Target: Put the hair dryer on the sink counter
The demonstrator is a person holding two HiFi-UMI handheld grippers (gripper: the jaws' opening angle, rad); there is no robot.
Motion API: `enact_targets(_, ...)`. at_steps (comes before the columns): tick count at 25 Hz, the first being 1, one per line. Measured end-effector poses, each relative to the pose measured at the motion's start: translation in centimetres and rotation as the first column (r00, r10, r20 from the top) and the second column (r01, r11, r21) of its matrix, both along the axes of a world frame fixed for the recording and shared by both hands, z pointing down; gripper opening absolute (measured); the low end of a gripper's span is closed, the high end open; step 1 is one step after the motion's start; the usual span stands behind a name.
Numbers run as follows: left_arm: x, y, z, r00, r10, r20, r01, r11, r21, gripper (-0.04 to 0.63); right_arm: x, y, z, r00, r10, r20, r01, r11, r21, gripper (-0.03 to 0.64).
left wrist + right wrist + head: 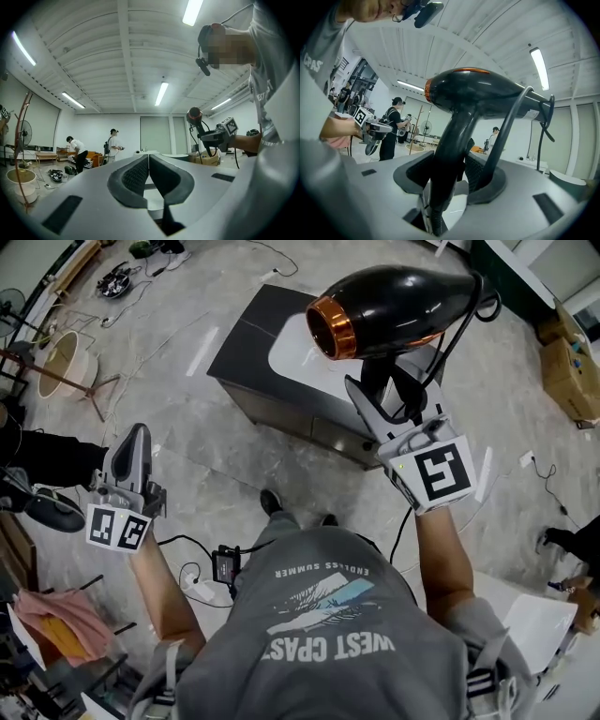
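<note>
My right gripper (382, 388) is shut on the handle of a black hair dryer (394, 301) with a copper ring at its nozzle, and holds it up over the sink counter (246, 329), a dark cabinet with a white basin (298, 360). In the right gripper view the hair dryer (478, 98) stands upright with its handle and cord between the pads of that gripper (452, 164). My left gripper (136, 434) hangs over the floor at the left, away from the counter. Its jaws (148, 159) are pressed together with nothing between them.
Cardboard boxes (567, 371) stand at the far right. A round tub on a stand (61, 362) and loose cables lie at the left, a power strip (197, 587) by my feet. Two other people (77, 152) (114, 143) work across the room.
</note>
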State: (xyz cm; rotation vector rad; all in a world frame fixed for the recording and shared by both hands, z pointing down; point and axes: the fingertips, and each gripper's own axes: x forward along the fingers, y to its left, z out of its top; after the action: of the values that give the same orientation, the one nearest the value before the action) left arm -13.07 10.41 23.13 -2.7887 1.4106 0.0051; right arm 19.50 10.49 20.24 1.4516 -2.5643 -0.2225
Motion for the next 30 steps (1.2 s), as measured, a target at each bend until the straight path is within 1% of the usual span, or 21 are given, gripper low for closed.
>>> enact_targets(5, -1.6, -3.5, -0.2, 1.0, 0.029, -0.001, -0.029, 1.0, -0.003, 0.02, -1.2, -2.6, 0.6, 0.999, 0.032, -0.02, -0.032, 0.999, -0.017, 0.222)
enact_targets(15, -4.7, -8.6, 0.3, 0.997, 0.078, -0.006, -0.078, 0.997, -0.012, 0.02, -4.2, -6.6, 1.3, 0.996, 0.083, -0.034, -0.084, 0.996, -0.029, 0.222)
enact_targets(20, -6.1, -10.2, 0.0, 0.996, 0.09, -0.012, -0.09, 0.996, -0.013, 0.02, -5.0, -8.2, 1.1, 0.993, 0.116, -0.026, -0.117, 0.992, -0.037, 0.222)
enact_targets(30, -10.4, -12.4, 0.9, 0.995, 0.088, -0.041, -0.088, 0.996, -0.001, 0.02, -7.6, -11.1, 1.5, 0.987, 0.157, -0.024, -0.158, 0.986, -0.046, 0.222)
